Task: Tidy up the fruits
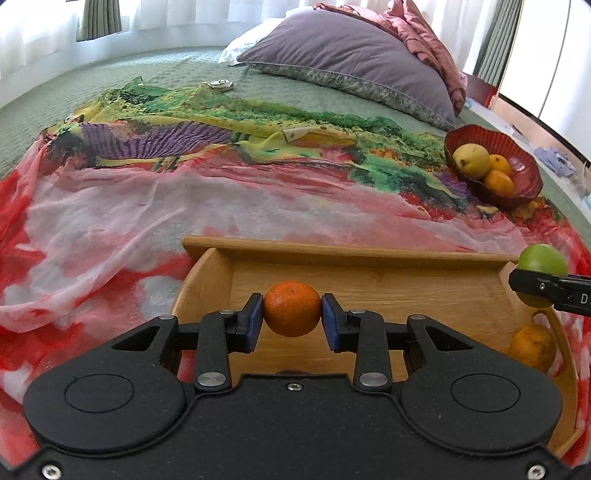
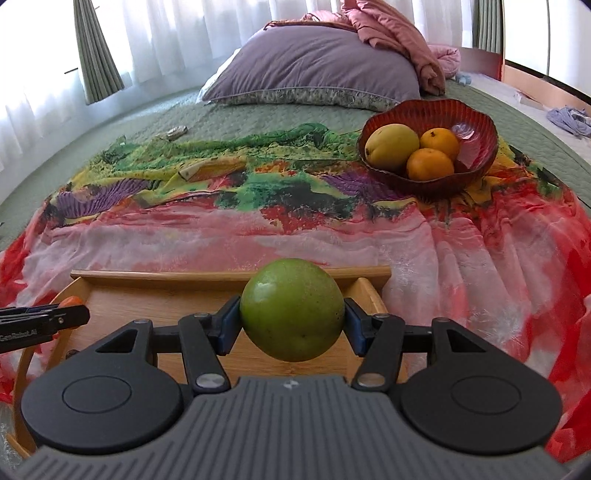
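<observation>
My left gripper (image 1: 291, 314) is shut on a small orange (image 1: 291, 308) and holds it over the wooden tray (image 1: 369, 251). My right gripper (image 2: 291, 317) is shut on a green round fruit (image 2: 291, 308) above the tray's far right part (image 2: 184, 275); it also shows at the right edge of the left wrist view (image 1: 541, 271). Another orange (image 1: 533, 347) lies in the tray's right corner. A red ribbed bowl (image 2: 476, 122) far right on the bed holds a yellow mango (image 2: 391, 144) and two oranges (image 2: 430, 164).
The tray and bowl sit on a colourful scarf (image 2: 221, 229) spread over a green bedspread (image 1: 110, 74). A purple pillow (image 2: 317, 62) and pink blanket (image 2: 391, 26) lie at the head. A small metal object (image 1: 220, 85) rests beyond the scarf.
</observation>
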Tool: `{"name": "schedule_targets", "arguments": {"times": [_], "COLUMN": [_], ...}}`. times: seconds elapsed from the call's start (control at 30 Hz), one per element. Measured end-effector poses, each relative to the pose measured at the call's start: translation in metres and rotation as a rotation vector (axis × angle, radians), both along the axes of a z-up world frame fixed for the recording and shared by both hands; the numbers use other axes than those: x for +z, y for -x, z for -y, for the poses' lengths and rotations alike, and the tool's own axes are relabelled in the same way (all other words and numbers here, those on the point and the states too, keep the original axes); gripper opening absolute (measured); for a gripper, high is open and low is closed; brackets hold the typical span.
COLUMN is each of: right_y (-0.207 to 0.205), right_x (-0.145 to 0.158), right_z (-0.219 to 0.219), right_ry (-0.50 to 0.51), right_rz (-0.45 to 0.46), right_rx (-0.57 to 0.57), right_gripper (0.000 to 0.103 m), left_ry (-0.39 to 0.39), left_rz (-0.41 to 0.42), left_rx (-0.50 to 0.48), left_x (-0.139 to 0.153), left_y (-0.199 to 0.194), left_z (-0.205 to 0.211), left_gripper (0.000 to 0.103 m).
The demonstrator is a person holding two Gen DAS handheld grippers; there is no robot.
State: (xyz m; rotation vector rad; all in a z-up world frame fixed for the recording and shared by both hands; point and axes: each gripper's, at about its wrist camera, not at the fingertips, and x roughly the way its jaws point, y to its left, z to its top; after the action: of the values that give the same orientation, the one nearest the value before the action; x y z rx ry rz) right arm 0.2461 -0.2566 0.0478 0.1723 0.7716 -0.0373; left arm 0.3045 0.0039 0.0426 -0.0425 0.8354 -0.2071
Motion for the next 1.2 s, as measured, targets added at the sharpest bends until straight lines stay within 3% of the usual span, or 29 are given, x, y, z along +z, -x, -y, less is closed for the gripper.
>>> {"name": "schedule_targets", "arguments": {"times": [0.3, 1.2], "right_y": [-0.011, -0.024], "right_x": [-0.012, -0.032], "right_z": [-0.003, -0.006], "right_ry": [0.024, 0.059], "right_rz": [-0.042, -0.067], "right_rx": [-0.003, -0.01], "right_gripper": [0.06, 0.06], "left_ry": [-0.021, -0.016], "left_rz": [-0.028, -0.022], "left_rx": [-0.001, -0.007], "left_x": [-0.016, -0.019], "left_y": [-0.009, -0.012], "left_z": [0.01, 0.011], "left_gripper": [0.032, 0.033]}}
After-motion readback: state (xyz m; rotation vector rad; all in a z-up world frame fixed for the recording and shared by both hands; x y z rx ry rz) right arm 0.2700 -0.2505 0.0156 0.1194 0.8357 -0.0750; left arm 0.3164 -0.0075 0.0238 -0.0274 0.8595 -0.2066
